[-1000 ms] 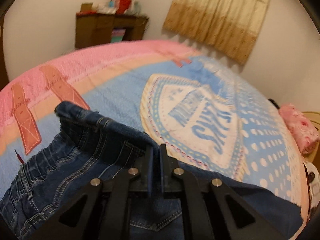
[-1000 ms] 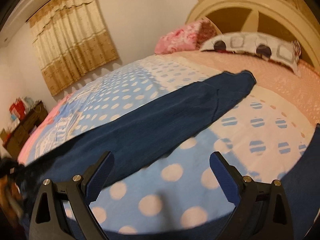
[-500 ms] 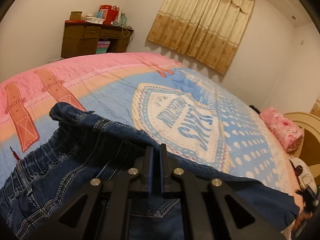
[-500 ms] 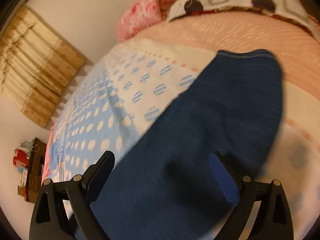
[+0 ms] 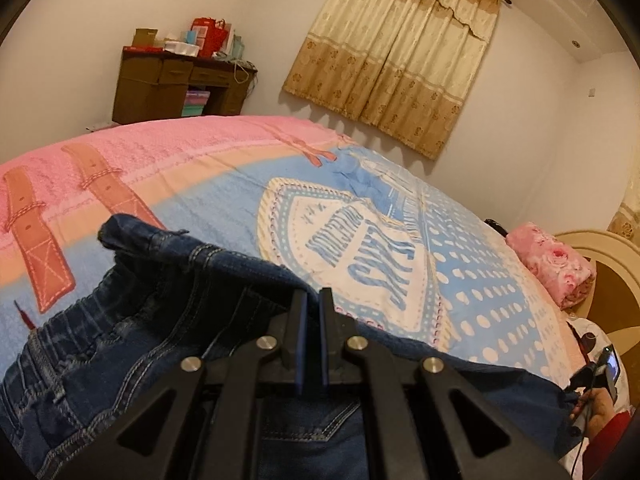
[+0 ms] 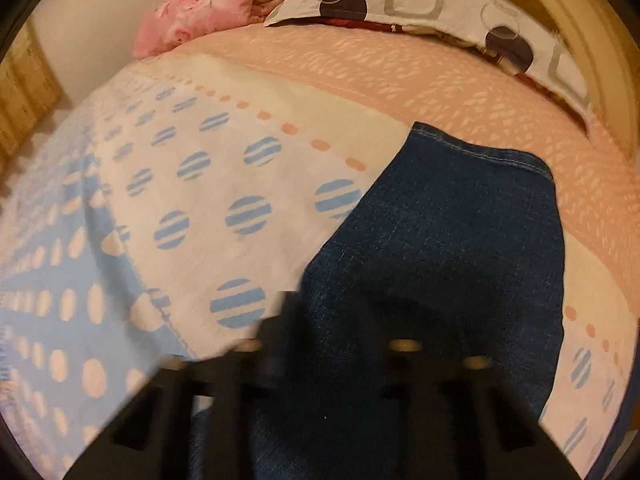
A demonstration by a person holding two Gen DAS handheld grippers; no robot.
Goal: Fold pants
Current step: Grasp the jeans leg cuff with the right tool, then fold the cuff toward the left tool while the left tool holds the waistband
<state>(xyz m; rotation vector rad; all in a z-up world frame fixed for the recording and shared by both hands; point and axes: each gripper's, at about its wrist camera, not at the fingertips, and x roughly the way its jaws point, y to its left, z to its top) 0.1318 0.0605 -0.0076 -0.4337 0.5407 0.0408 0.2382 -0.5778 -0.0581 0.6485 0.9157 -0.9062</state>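
Over on the bed (image 5: pixel 224 184), the left gripper (image 5: pixel 313 312) is pinched tight on the jeans (image 5: pixel 132 320) at the waist. The right gripper (image 6: pixel 332 336) was wide open and has just closed down on the leg (image 6: pixel 448 240) near the hem, though blur hides the actual pinch. Both ends look grabbed, so the fold can probably start.

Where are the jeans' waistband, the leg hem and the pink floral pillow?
jeans' waistband (image 5: pixel 160 240), left wrist view, on the raised top edge.
leg hem (image 6: pixel 480 152), right wrist view, on the stitched cuff edge.
pink floral pillow (image 5: pixel 556 264), left wrist view, on its top face.
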